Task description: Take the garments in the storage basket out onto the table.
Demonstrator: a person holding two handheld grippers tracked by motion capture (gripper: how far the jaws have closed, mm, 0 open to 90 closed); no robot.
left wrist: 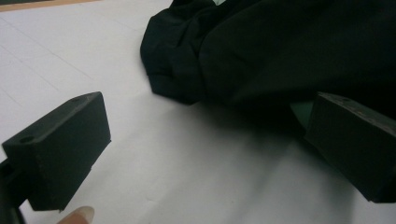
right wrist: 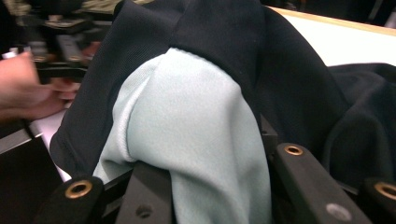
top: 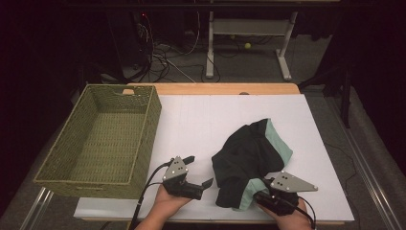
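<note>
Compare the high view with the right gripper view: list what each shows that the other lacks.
High view alone: the empty wicker basket at the table's left and the white table top. Right gripper view alone: pale green fabric bunched between the right gripper jaws. Both: the black and green garment and the left gripper, blurred in the right gripper view.

Right gripper (top: 266, 197) jaws buried under the garment's (top: 249, 155) pale lining

Bare white table (top: 201, 120) lies between the basket (top: 103, 139) and the garment (top: 249, 158) (crumpled heap).
</note>
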